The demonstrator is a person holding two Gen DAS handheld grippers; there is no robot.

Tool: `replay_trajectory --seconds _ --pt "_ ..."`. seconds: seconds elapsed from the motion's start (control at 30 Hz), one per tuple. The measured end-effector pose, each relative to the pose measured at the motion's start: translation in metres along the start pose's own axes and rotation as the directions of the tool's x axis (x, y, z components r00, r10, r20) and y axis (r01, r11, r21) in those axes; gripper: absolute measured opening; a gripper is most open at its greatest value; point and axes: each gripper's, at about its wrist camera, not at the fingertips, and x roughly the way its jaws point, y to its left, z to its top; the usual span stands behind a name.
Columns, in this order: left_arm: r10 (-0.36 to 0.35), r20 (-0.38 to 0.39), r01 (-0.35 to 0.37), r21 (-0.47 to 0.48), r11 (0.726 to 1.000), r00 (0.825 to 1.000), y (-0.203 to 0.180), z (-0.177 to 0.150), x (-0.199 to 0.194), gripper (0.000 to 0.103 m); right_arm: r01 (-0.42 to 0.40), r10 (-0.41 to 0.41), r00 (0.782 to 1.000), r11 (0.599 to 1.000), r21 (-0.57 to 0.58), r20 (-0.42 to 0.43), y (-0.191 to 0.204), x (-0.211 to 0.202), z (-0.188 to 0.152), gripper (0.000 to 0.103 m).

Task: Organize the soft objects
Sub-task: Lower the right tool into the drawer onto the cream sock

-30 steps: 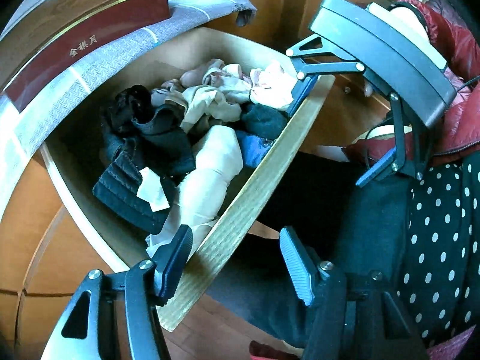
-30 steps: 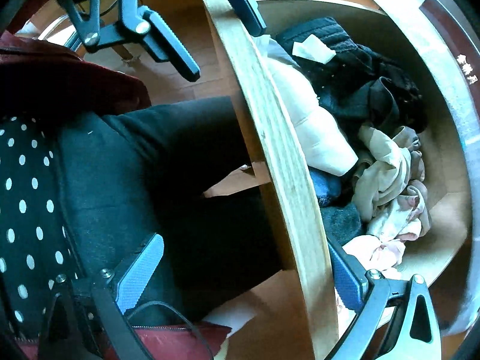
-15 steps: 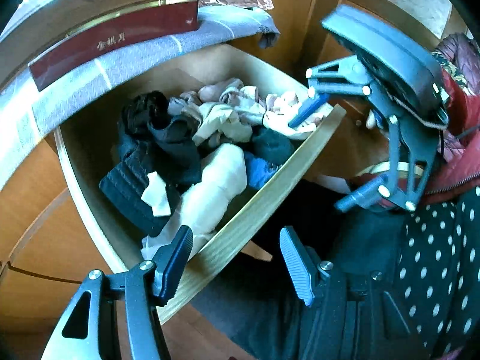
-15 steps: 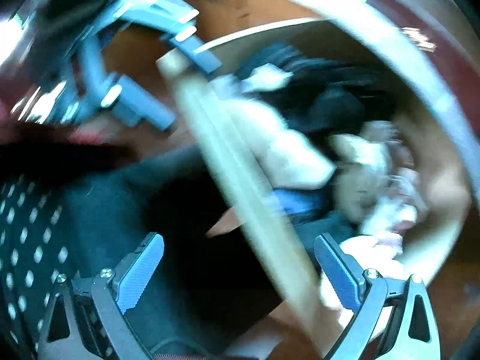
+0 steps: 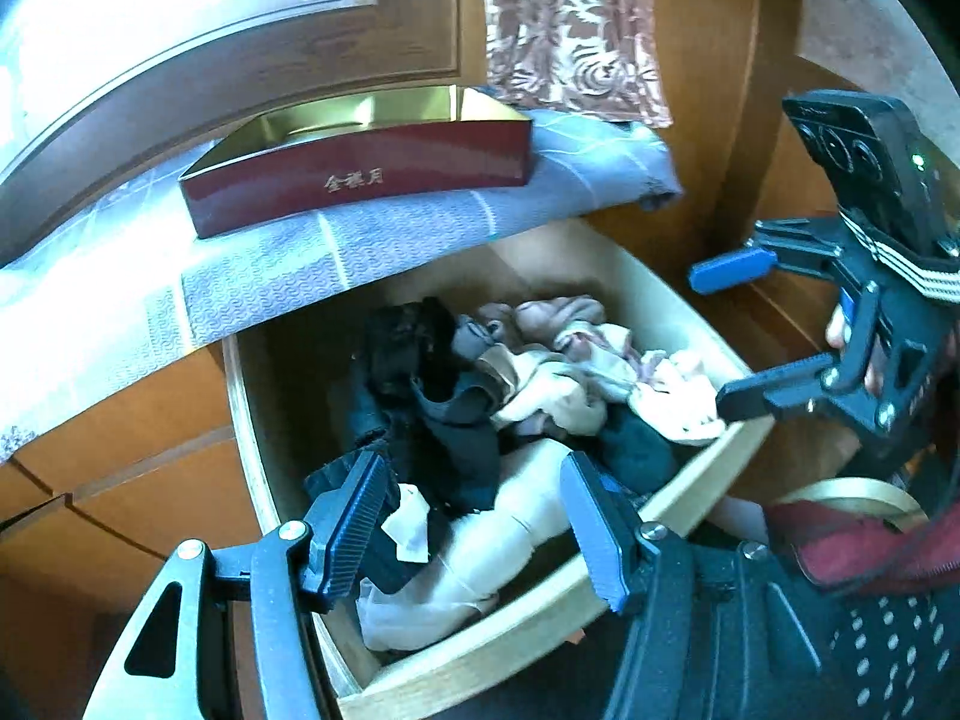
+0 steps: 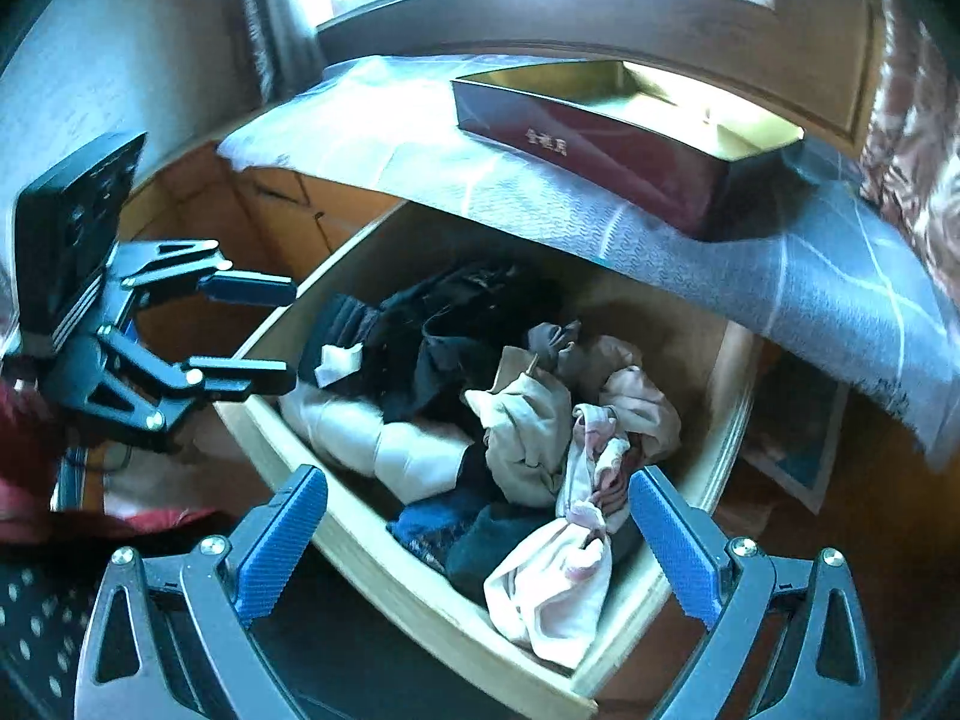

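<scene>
An open pale-wood drawer [image 5: 510,642] [image 6: 372,546] holds a jumble of soft clothes. Black garments [image 5: 432,384] [image 6: 432,324] lie at its left. A cream roll [image 5: 516,528] [image 6: 384,438] rests by the front panel. Pink and beige pieces [image 5: 570,360] [image 6: 576,468] fill the right side, with dark blue ones [image 6: 456,534] under them. My left gripper [image 5: 474,531] [image 6: 288,333] hovers open over the drawer's near left corner. The right gripper [image 6: 477,546] [image 5: 711,339] stands open above the drawer's right end. Neither holds anything.
A dark red box [image 5: 360,180] [image 6: 600,144] with a gold inside sits on a grey patterned cloth [image 5: 420,234] [image 6: 690,240] on the cabinet top behind the drawer. A patterned curtain [image 5: 570,30] hangs at the back. A person's polka-dot and red clothing [image 5: 870,630] is close in front.
Both grippers have risen and rolled upright, off the drawer's front panel that they straddled. The cabinet top and the red box have come into full view. The clothes have not moved.
</scene>
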Motion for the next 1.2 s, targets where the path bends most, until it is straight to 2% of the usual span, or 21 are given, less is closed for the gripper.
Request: replay_trajectory --seconds 0.23,0.77,0.97,1.07,1.2 --pt "0.039 -0.007 -0.039 -0.042 0.998 0.999 -0.01 -0.009 0.022 0.061 0.043 -0.043 0.999 0.999 -0.001 -0.014 0.008 0.035 -0.007 0.101" --pt "0.122 -0.034 -0.124 -0.074 0.989 0.992 -0.006 -0.008 0.028 0.061 0.115 -0.115 0.993 0.993 0.027 -0.023 0.004 0.055 -0.001 0.099" --pt "0.147 -0.05 -0.152 -0.099 0.983 0.988 0.001 -0.006 0.033 0.061 0.143 -0.142 0.989 0.989 0.023 -0.039 0.002 0.062 0.002 0.09" --pt "0.165 -0.056 -0.17 -0.117 0.978 0.985 0.003 -0.006 0.036 0.061 0.147 -0.147 0.988 0.989 0.0 -0.044 0.002 0.068 0.007 0.082" --pt "0.17 -0.071 -0.179 -0.135 0.975 0.983 0.005 -0.008 0.04 0.061 0.151 -0.159 0.98 0.986 -0.075 -0.123 -0.001 0.095 0.018 0.074"
